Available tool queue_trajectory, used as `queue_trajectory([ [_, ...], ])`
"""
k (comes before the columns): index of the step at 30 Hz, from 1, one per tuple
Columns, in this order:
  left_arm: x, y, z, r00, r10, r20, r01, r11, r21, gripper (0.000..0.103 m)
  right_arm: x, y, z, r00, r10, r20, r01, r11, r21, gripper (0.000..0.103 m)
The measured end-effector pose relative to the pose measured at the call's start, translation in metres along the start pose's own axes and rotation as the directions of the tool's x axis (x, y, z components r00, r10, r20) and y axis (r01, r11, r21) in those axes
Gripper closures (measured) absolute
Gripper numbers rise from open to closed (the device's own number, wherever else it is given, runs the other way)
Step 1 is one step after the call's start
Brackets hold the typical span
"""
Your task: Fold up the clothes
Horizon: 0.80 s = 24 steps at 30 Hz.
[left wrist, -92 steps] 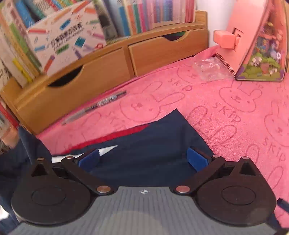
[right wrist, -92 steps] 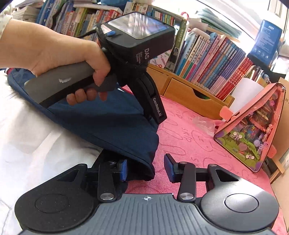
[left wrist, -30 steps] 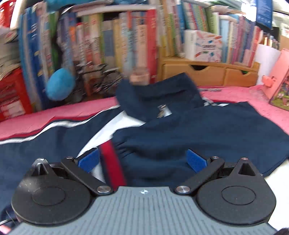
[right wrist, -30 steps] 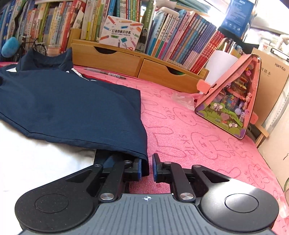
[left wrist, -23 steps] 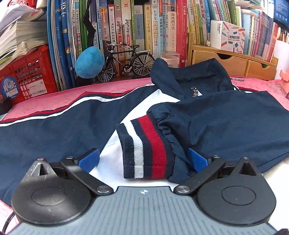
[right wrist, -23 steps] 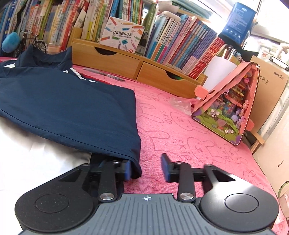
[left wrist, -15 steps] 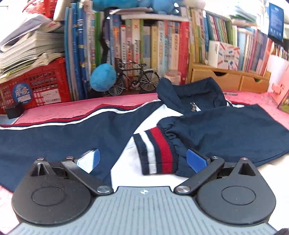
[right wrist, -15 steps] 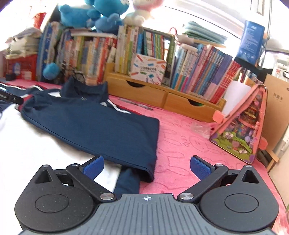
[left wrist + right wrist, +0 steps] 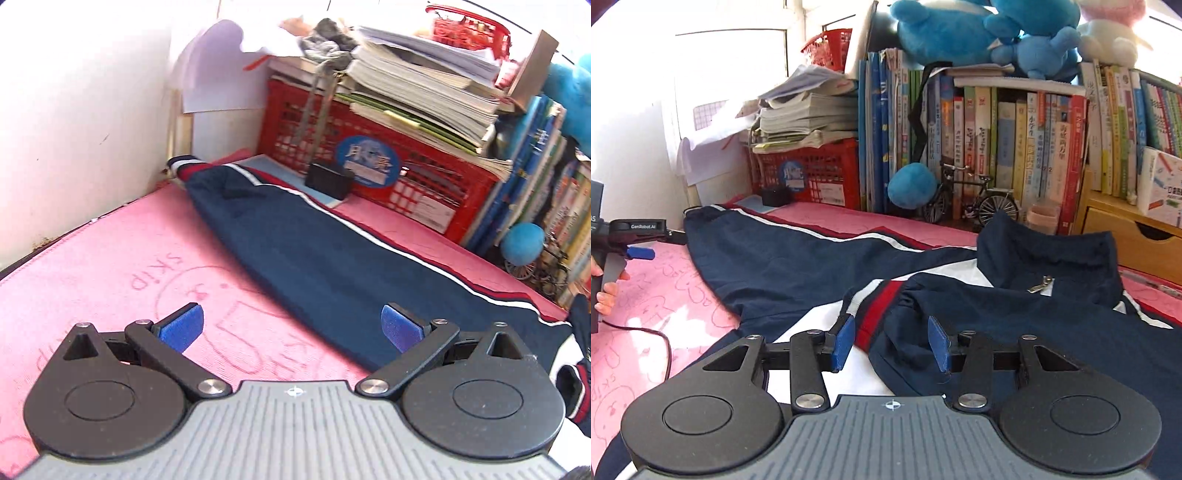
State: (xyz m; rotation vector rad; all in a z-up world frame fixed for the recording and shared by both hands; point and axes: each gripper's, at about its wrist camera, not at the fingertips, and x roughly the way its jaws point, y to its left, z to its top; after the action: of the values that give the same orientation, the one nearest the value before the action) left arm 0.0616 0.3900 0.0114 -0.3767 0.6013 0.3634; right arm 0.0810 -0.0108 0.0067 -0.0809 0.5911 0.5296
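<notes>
One sleeve [image 9: 314, 254] lies stretched across the pink tabletop [image 9: 110, 258] for folding, so our left gripper [image 9: 291, 328] hovers released while our right gripper [image 9: 890, 343] closes around the folded cuff [image 9: 882, 306]

Navy jacket [image 9: 1015, 332], red-white striped cuff [image 9: 882, 302]

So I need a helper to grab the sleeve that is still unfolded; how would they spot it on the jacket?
Start at the red crate under the paper stack, at the back left of the pink rabbit-print towel. The unfolded sleeve stretches flat from the jacket toward it. Unlike the folded sleeve, whose striped cuff lies on the white chest, this one's cuff reaches the wall corner.
</notes>
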Motion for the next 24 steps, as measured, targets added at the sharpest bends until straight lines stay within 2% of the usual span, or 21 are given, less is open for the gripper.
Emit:
queue_trajectory([
  [4, 0.025, 0.025, 0.008, 1.0, 0.017, -0.025, -0.019, 0.994, -0.106, 0.0, 0.047, 0.002, -0.002, 0.998, -0.011, -0.064, 0.015, 0.998, 0.059, 0.056],
  [7, 0.041, 0.038, 0.019, 0.999, 0.044, -0.003, -0.044, 0.987, -0.157, 0.0, 0.056, 0.004, -0.014, 0.998, -0.031, -0.056, 0.033, 0.999, 0.038, 0.047],
  [8, 0.047, 0.042, 0.023, 0.998, 0.062, 0.005, -0.06, 0.983, -0.175, 0.0, 0.056, 0.004, -0.015, 0.998, -0.03, -0.057, 0.033, 0.999, 0.042, 0.037],
  [9, 0.054, 0.045, 0.027, 0.996, 0.083, 0.011, -0.079, 0.977, -0.196, 0.0, 0.058, 0.003, -0.016, 0.997, -0.018, -0.073, 0.022, 0.999, 0.045, 0.016],
  [11, 0.068, 0.05, 0.035, 0.991, 0.129, 0.037, -0.117, 0.966, -0.229, 0.0, 0.064, 0.011, -0.016, 0.993, -0.017, -0.113, 0.017, 1.0, -0.001, 0.001],
  [14, 0.088, 0.051, 0.045, 0.977, 0.207, 0.058, -0.188, 0.954, -0.233, 0.0, 0.069, 0.029, -0.017, 0.991, -0.059, -0.124, 0.046, 0.994, -0.103, 0.0],
  [18, 0.113, 0.042, 0.055, 0.944, 0.326, 0.046, -0.315, 0.935, -0.164, 0.0, 0.071, 0.022, -0.018, 0.991, -0.028, -0.134, 0.02, 0.998, -0.063, 0.0],
  [20, 0.119, 0.039, 0.057, 0.944, 0.327, 0.039, -0.317, 0.936, -0.153, 0.004, 0.071, 0.025, -0.018, 0.99, -0.037, -0.134, 0.027, 0.997, -0.075, 0.0],
  [22, 0.114, 0.043, 0.055, 0.951, 0.302, 0.067, -0.284, 0.938, -0.197, 0.047, 0.071, 0.024, -0.018, 0.99, -0.034, -0.135, 0.025, 0.997, -0.072, 0.0],
  [23, 0.111, 0.045, 0.054, 0.954, 0.29, 0.08, -0.266, 0.937, -0.225, 0.089, 0.071, 0.024, -0.018, 0.99, -0.034, -0.135, 0.025, 0.997, -0.072, 0.0],
  [24, 0.107, 0.047, 0.052, 0.956, 0.279, 0.094, -0.249, 0.936, -0.248, 0.095, 0.071, 0.024, -0.018, 0.99, -0.034, -0.135, 0.025, 0.997, -0.072, 0.0],
])
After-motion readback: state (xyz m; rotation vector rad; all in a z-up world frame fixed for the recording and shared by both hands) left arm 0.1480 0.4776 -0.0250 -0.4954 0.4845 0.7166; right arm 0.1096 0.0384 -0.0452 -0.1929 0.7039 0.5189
